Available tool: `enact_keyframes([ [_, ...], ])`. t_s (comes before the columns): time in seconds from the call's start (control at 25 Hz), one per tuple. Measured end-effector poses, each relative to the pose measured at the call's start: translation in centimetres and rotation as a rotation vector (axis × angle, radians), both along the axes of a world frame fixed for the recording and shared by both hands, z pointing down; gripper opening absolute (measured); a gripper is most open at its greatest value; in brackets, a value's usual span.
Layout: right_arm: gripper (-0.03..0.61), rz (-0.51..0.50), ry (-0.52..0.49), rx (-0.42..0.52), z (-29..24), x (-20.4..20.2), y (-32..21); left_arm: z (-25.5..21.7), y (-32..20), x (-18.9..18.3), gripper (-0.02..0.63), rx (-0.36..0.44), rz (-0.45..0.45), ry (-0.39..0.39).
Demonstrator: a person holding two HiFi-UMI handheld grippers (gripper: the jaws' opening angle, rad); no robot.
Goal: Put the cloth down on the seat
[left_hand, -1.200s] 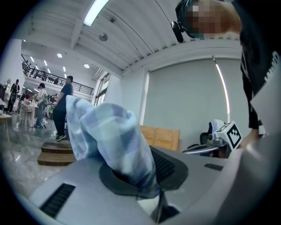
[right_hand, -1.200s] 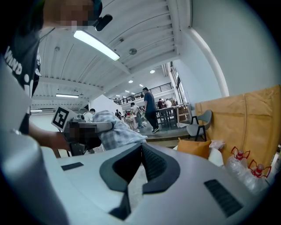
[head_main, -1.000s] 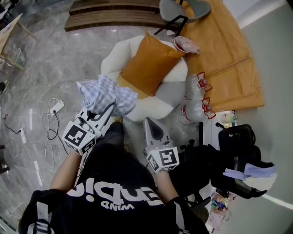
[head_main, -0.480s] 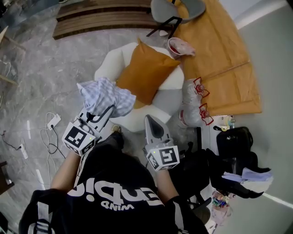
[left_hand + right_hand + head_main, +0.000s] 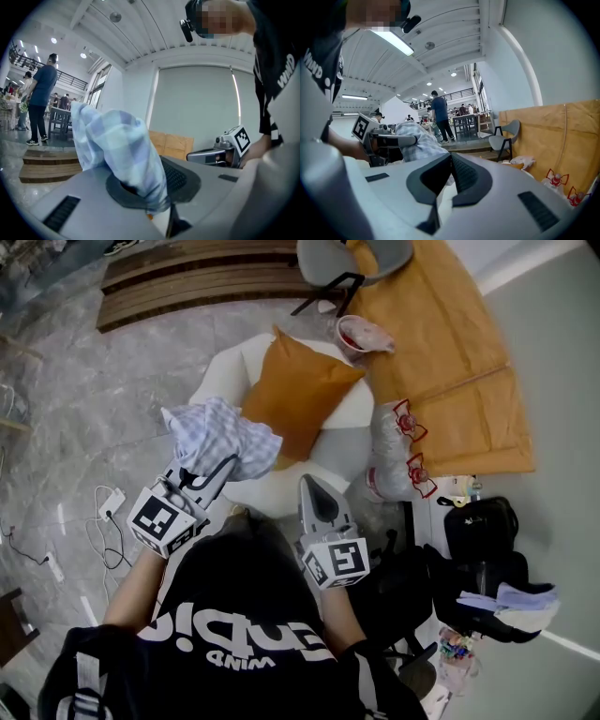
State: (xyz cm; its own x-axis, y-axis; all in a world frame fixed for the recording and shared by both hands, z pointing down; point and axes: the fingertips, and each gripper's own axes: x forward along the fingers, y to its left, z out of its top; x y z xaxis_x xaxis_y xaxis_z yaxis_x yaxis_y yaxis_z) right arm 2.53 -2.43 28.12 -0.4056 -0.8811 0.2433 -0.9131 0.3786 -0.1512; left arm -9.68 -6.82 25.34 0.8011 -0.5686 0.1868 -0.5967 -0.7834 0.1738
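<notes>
Little has changed: the left gripper (image 5: 214, 468) stays clamped on the cloth (image 5: 221, 435), centre-left of frame, at the seat's (image 5: 272, 491) left edge beside the cushion (image 5: 300, 395); right gripper (image 5: 314, 489) jaws together, empty; the drop is still to come

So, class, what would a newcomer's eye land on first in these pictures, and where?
The blue checked cloth stands out, bunched in the left gripper, whose jaws are shut on it, at the near left side of the white seat. Beyond it a big orange cushion lies on that seat. The right gripper waits nearer the person, shut and empty.
</notes>
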Motion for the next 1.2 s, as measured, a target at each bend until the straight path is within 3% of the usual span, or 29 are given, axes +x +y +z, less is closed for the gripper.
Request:
enact_keyframes([
  [0.4,0.021,-0.034,0.016,0.032,-1.5,1.1,-2.8,-0.6,-2.0,1.9,0.071,0.042,-0.001,0.044],
  [0.76,0.021,-0.035,-0.011,-0.012,0.7,3.0,-4.7,2.0,-4.1,4.0,0.071,-0.026,0.006,0.007],
  [1.2,0.021,-0.015,-0.033,-0.073,6.4,6.1,-7.7,8.7,-8.0,6.5,0.071,-0.118,0.015,-0.043],
])
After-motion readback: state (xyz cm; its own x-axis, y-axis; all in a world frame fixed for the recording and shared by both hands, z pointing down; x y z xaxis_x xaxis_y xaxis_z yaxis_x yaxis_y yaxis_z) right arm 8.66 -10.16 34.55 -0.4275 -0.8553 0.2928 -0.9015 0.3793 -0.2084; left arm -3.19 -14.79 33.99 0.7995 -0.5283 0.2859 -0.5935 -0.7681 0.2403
